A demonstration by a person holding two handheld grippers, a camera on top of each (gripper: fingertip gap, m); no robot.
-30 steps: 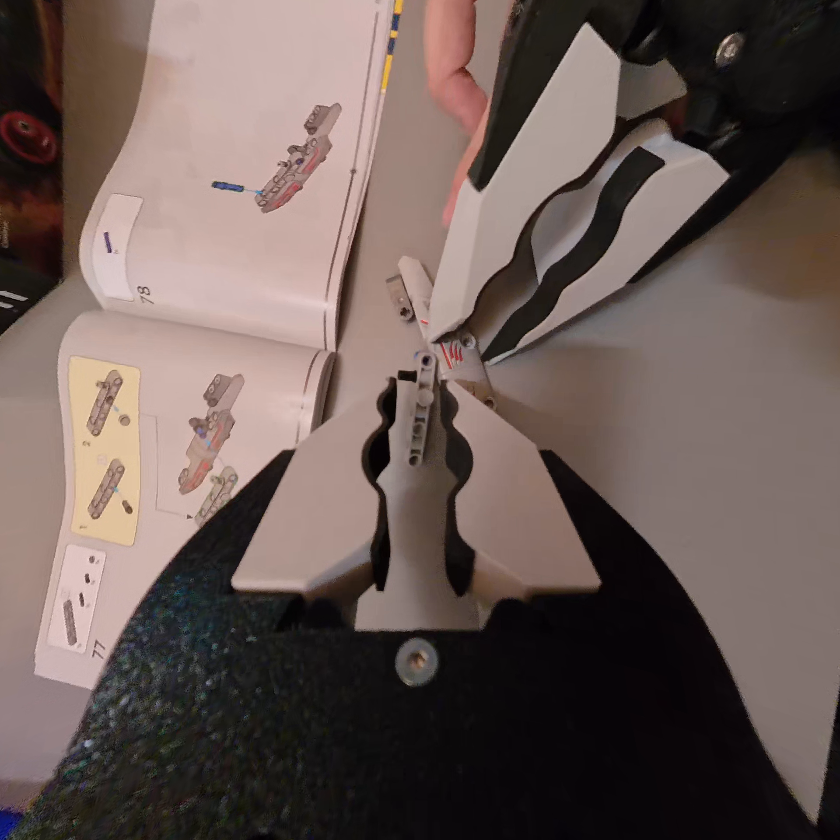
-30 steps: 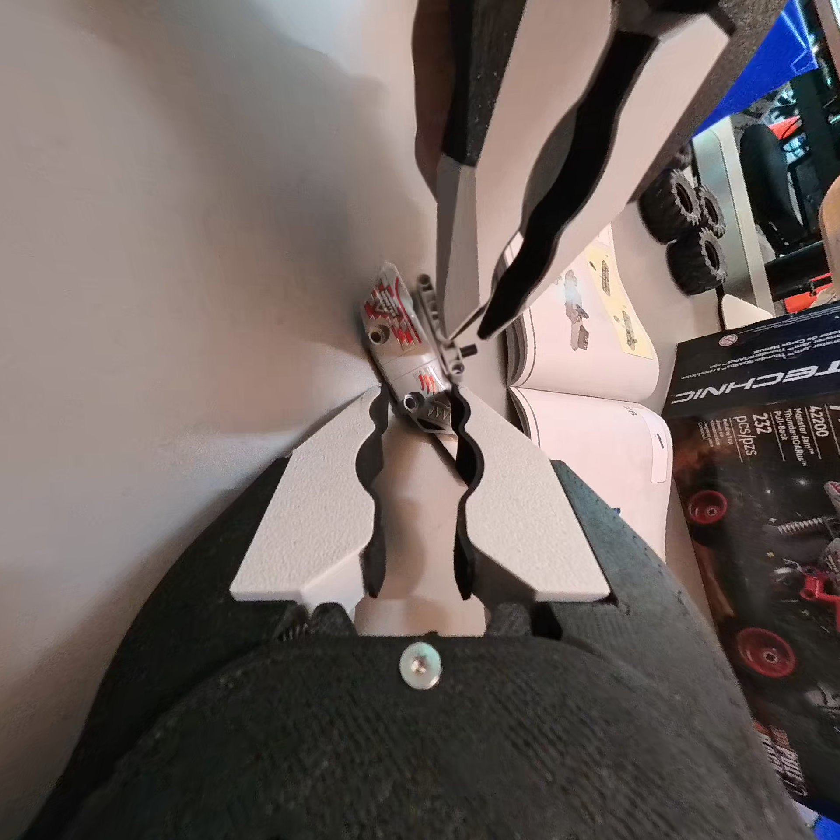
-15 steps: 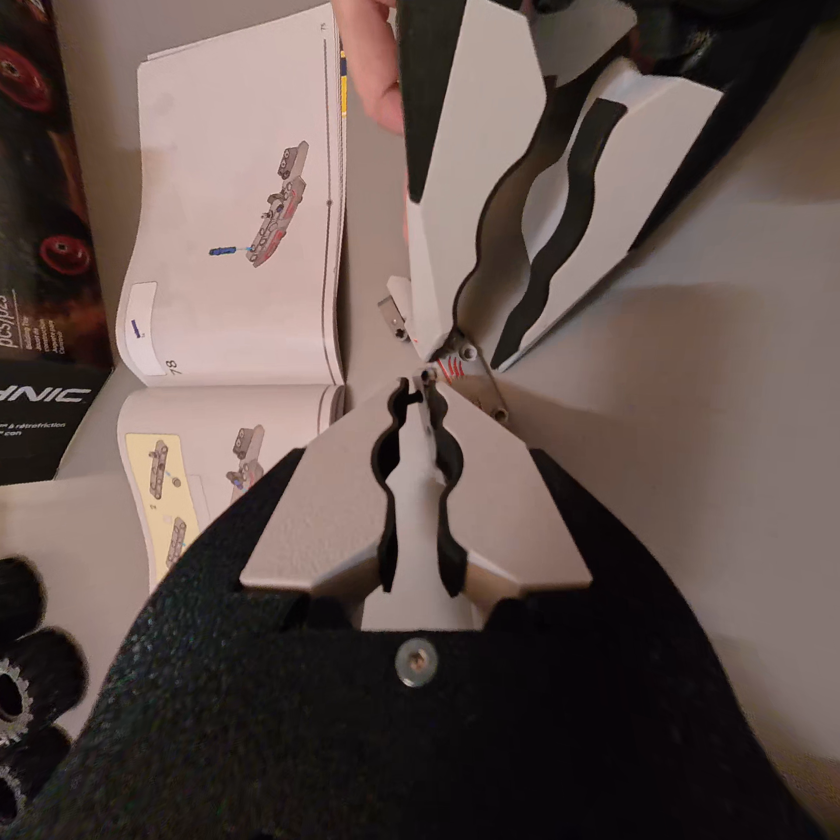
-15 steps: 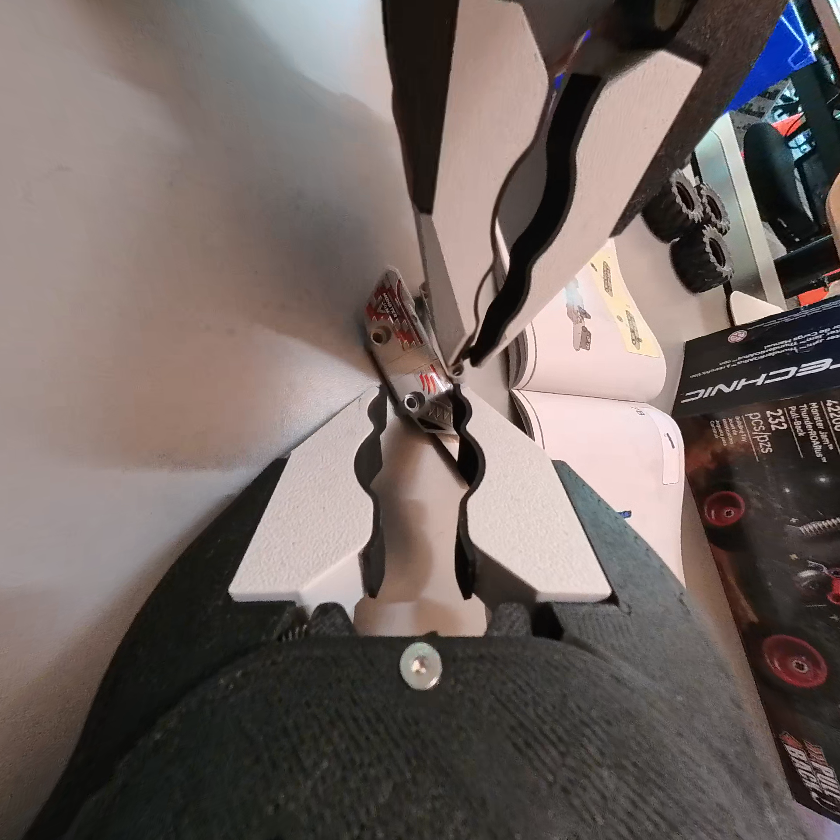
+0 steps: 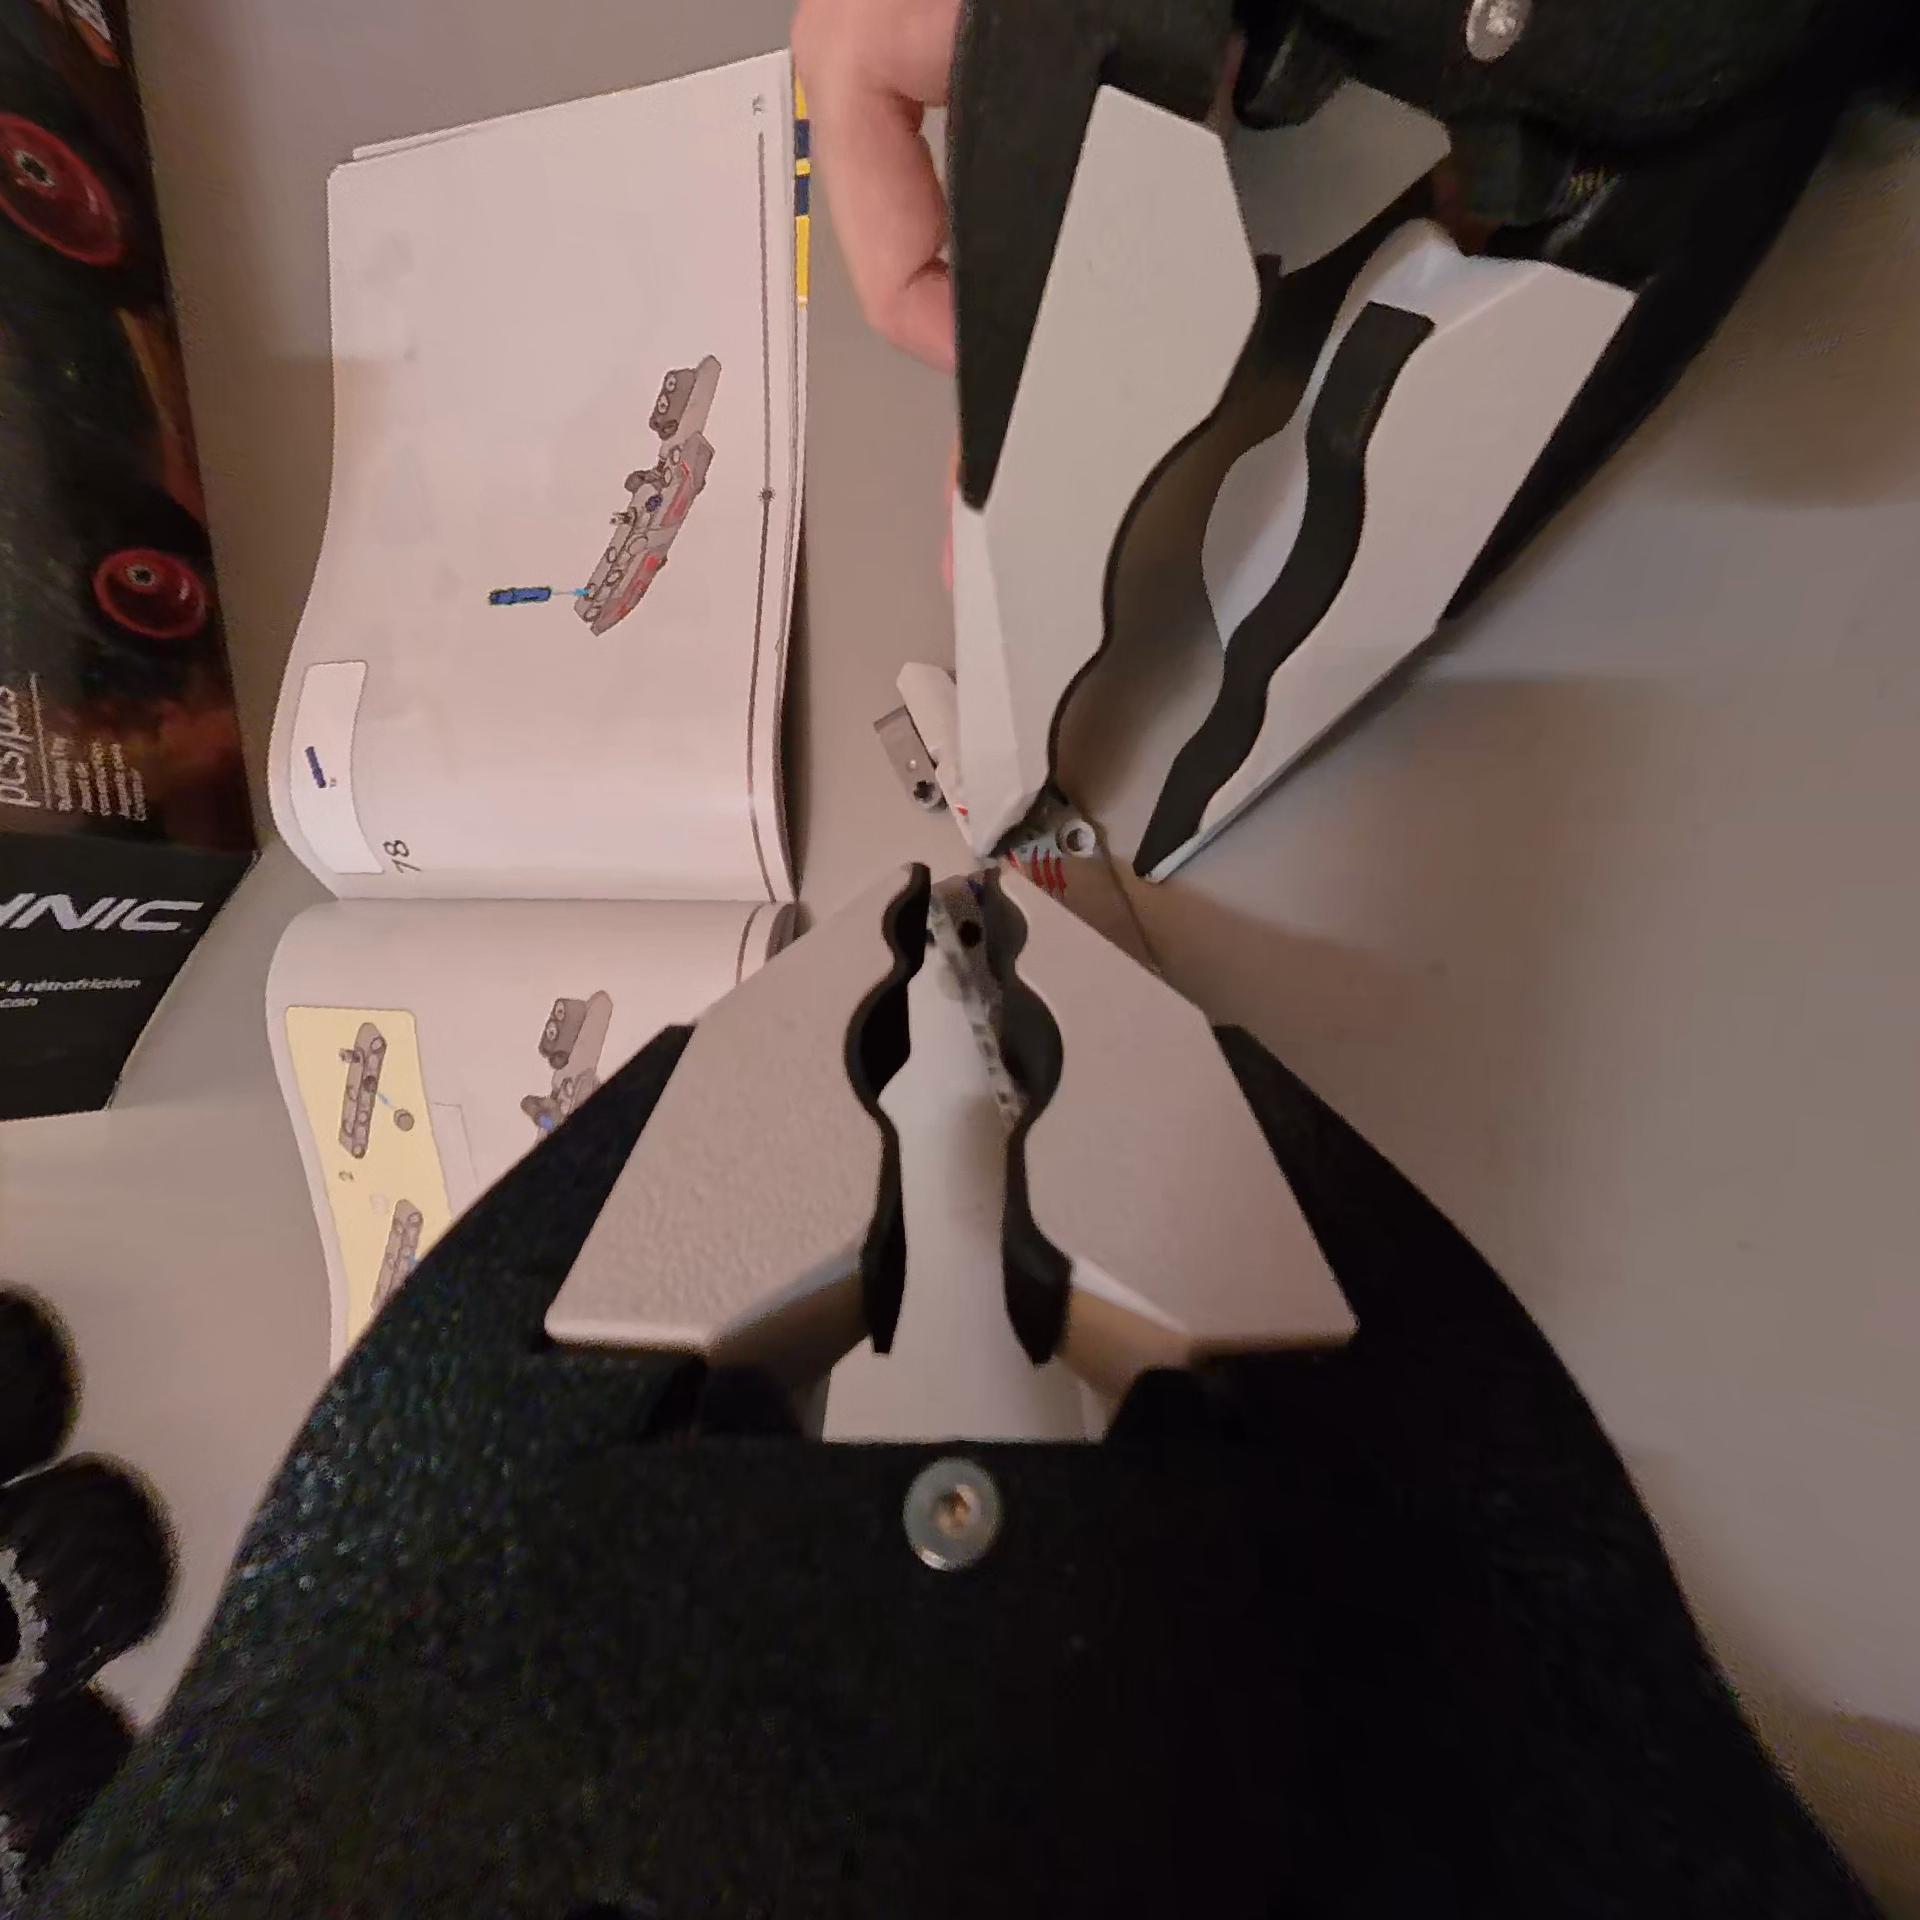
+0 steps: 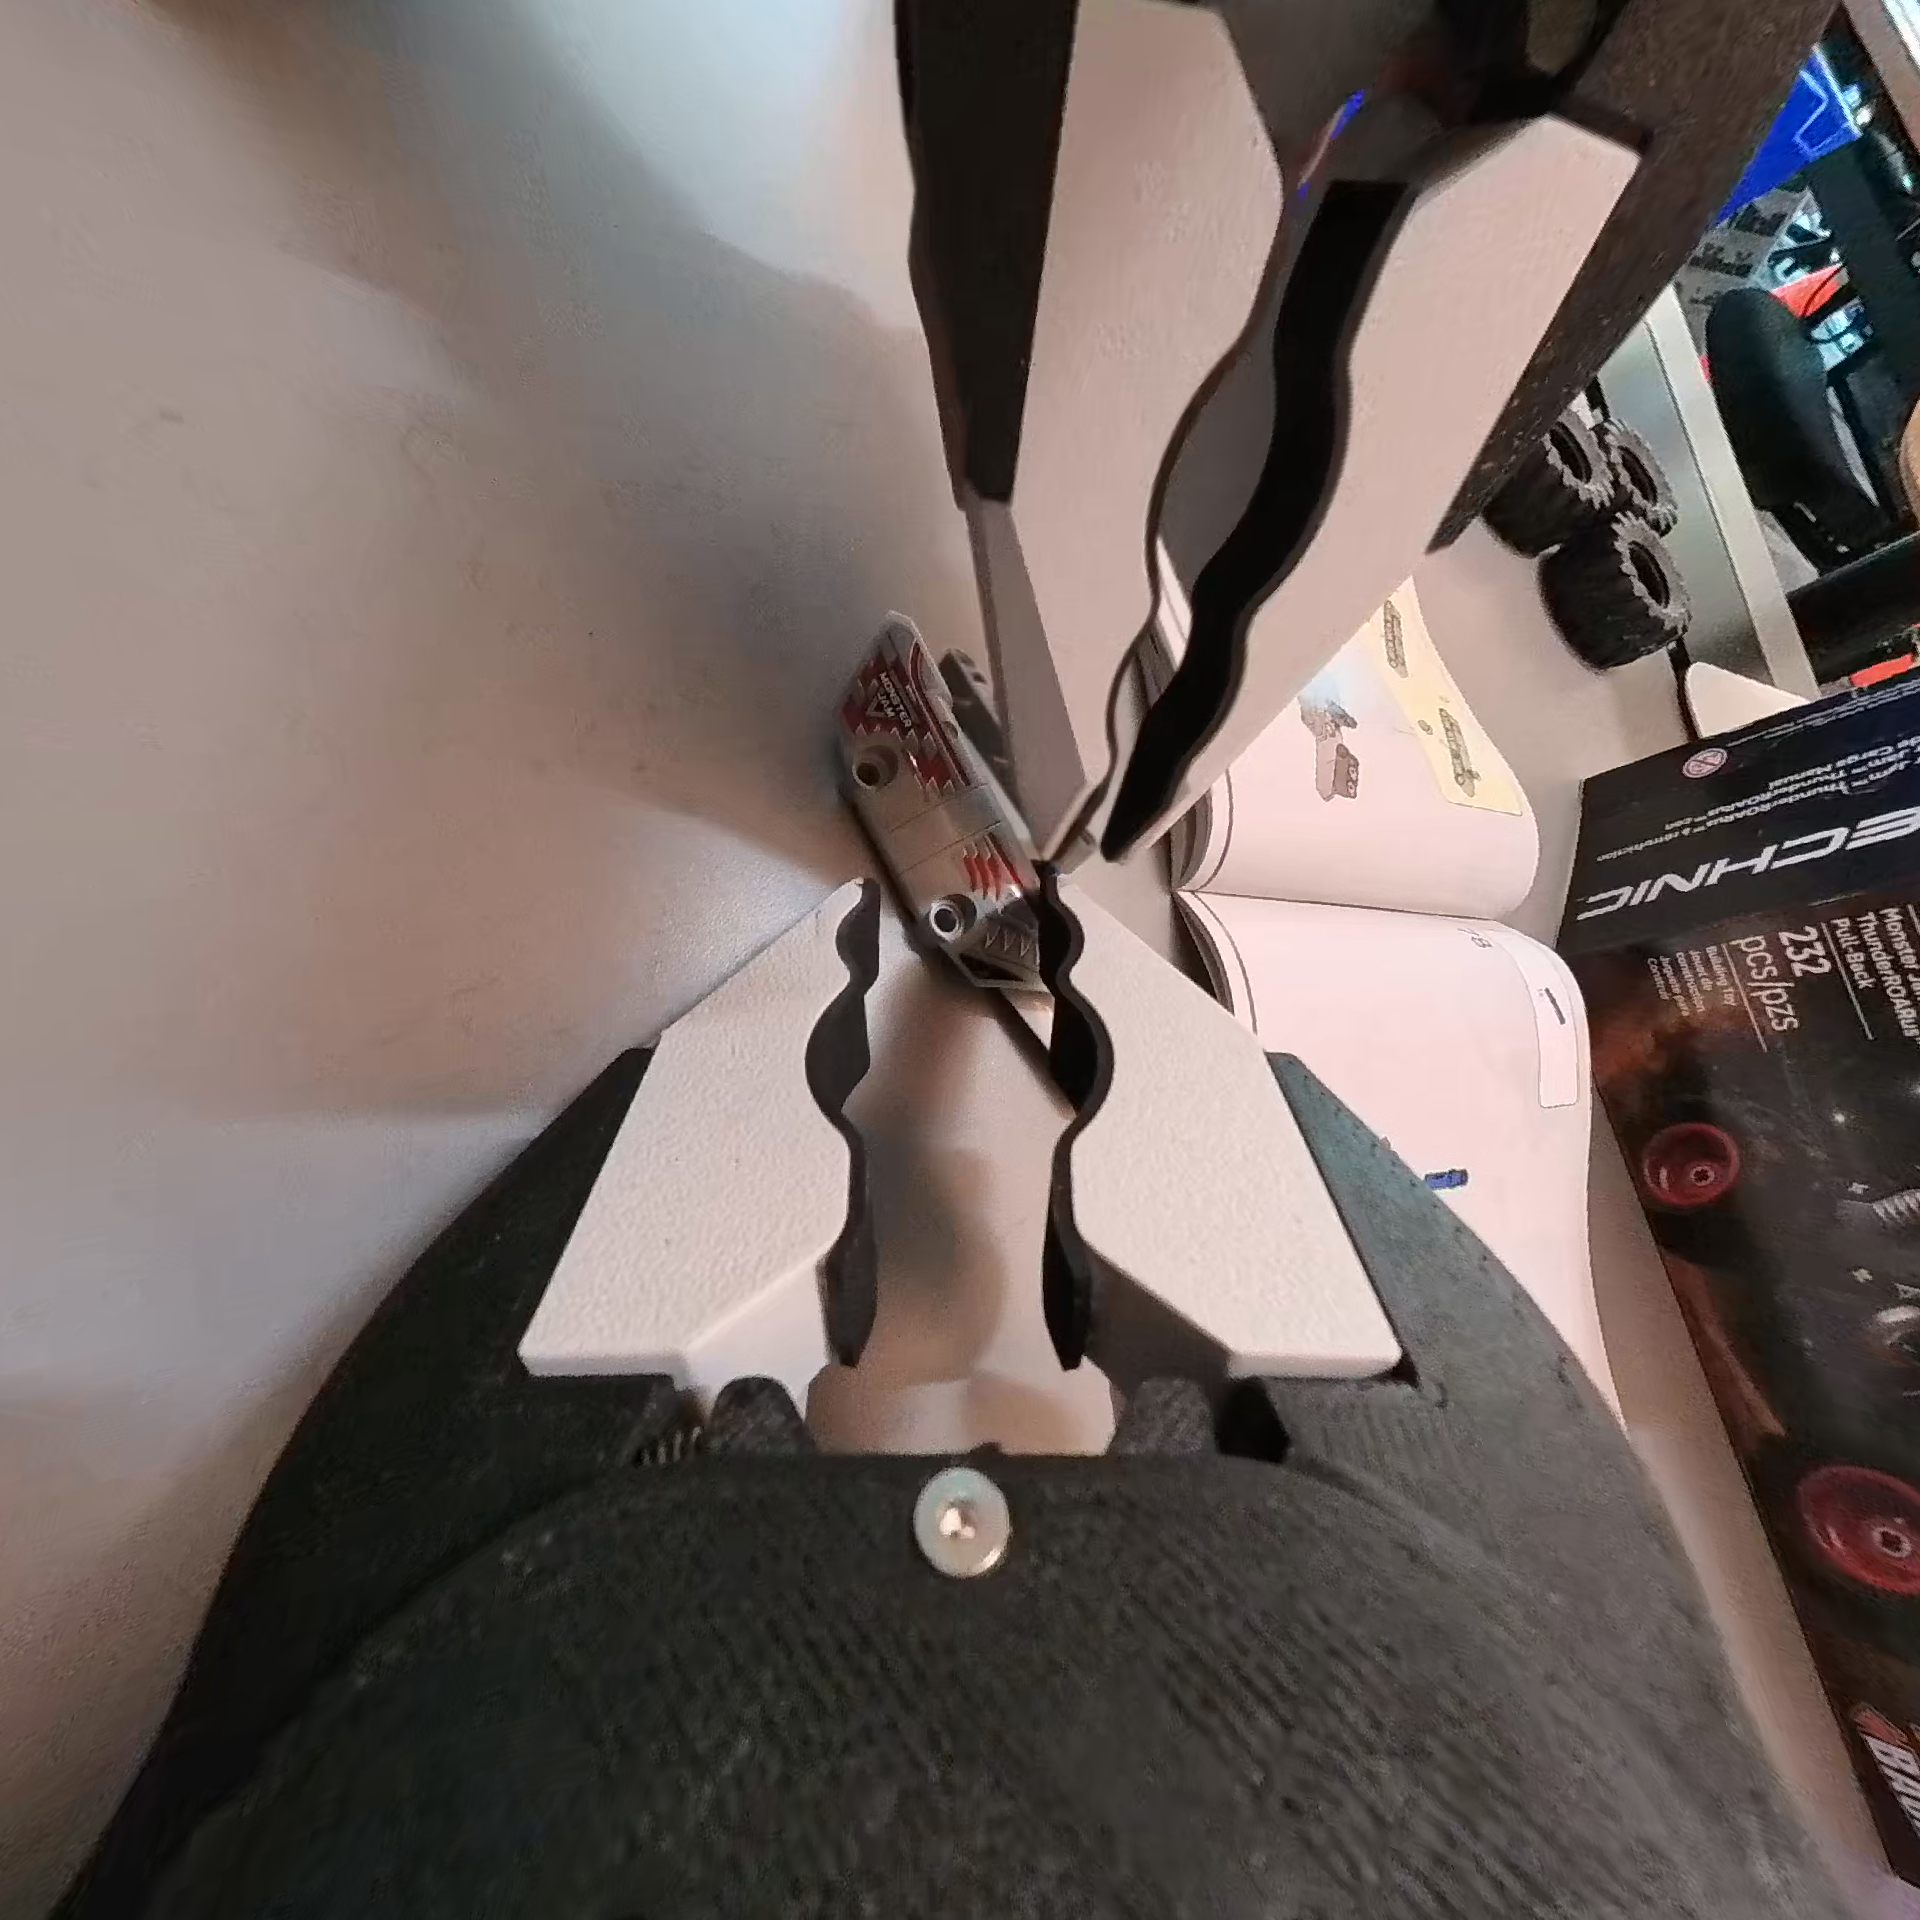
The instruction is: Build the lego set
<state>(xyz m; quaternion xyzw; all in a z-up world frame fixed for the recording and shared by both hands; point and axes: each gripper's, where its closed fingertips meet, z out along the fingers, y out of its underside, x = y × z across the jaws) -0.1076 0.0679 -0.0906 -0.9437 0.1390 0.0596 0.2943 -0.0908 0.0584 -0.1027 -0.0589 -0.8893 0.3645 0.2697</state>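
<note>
My left gripper [image 5: 956, 894] is shut on a thin grey beam [image 5: 977, 997], which sits tilted between its fingertips. My right gripper [image 6: 956, 894] is shut on a grey panel assembly with red stickers [image 6: 914, 790] and holds it just above the table. The two grippers meet tip to tip. The beam's end touches the assembly's edge, where a stud and red stripes [image 5: 1049, 862] show. The right gripper [image 5: 1086, 852] comes in from the upper right of the left wrist view. The left gripper [image 6: 1081, 847] comes down from the top of the right wrist view, where its fingers hide the beam.
An open instruction booklet [image 5: 540, 520] lies left of the grippers and also shows in the right wrist view [image 6: 1382, 997]. The set's dark box [image 6: 1766, 1143] lies beyond it. There are black tyres [image 6: 1610, 561], a small blue pin [image 6: 1444, 1177], a hand [image 5: 883, 208] and the bare grey table [image 5: 1455, 1039]. Left and right tips are no more than a few centimetres apart.
My left gripper has moved closer to the assembly, and the beam has tilted in its fingers. The box and tyres have come into the left wrist view. The right gripper has kept its hold.
</note>
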